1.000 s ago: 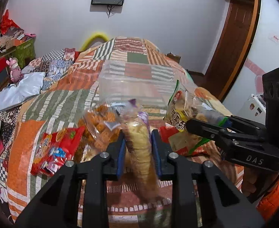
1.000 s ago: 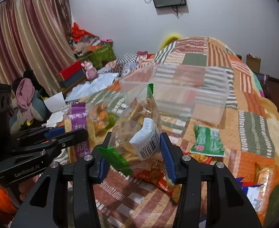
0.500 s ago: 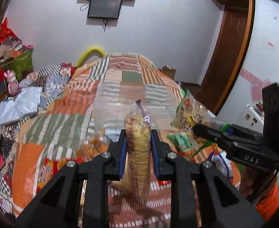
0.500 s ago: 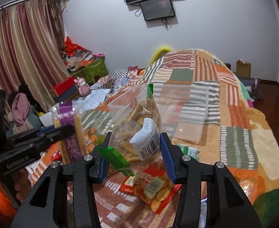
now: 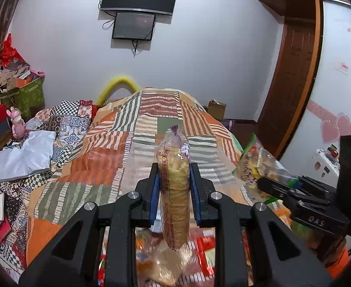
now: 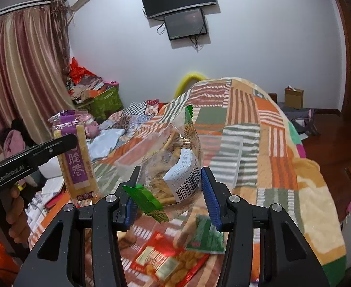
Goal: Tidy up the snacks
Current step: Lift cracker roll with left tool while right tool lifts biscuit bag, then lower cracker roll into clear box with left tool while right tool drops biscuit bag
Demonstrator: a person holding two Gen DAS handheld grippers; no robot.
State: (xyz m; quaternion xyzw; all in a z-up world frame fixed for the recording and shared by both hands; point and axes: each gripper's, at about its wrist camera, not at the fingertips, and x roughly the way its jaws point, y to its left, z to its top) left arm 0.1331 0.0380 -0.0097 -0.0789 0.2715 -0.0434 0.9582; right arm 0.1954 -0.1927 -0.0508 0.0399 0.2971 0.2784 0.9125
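The left gripper [image 5: 173,191] clamps a purple-labelled wafer-roll pack [image 5: 174,191]; the right gripper [image 6: 169,191] pinches a clear biscuit bag [image 6: 173,165]. Both hang above the quilt [image 6: 283,167]; the clear bin [image 6: 225,157] beyond looks unfilled, other packets unsorted.

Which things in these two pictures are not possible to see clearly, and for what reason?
- Left wrist view: the packets on the bed below the left gripper are blurred and half hidden by its fingers.
- Left wrist view: the clear bin is see-through; its rim is hard to trace.
- Right wrist view: the green packet is motion-blurred, its print unreadable.
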